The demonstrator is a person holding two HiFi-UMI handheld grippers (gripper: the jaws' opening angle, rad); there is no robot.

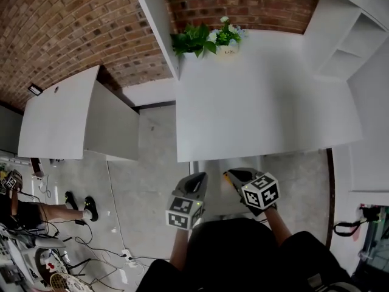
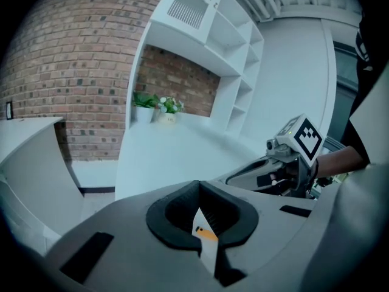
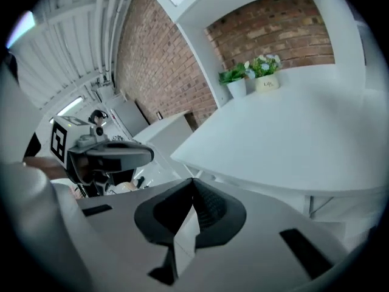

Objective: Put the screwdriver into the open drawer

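No screwdriver shows in any view, and I cannot make out an open drawer. Both grippers hang close to my body, just below the front edge of the white desk (image 1: 261, 102). My left gripper (image 1: 200, 177) has its jaws closed tip to tip with nothing between them; in the left gripper view they meet at the left gripper (image 2: 197, 186). My right gripper (image 1: 230, 174) is shut and empty too, its jaws touching at the right gripper (image 3: 193, 181). Each gripper appears in the other's view: the right one (image 2: 285, 169) and the left one (image 3: 103, 154). Both point toward the desk.
A potted plant (image 1: 209, 39) stands at the desk's far edge against a brick wall. White shelves (image 1: 346, 47) rise at the right. A second white table (image 1: 61, 114) stands to the left. A seated person's legs (image 1: 55, 212) and cables lie on the floor at lower left.
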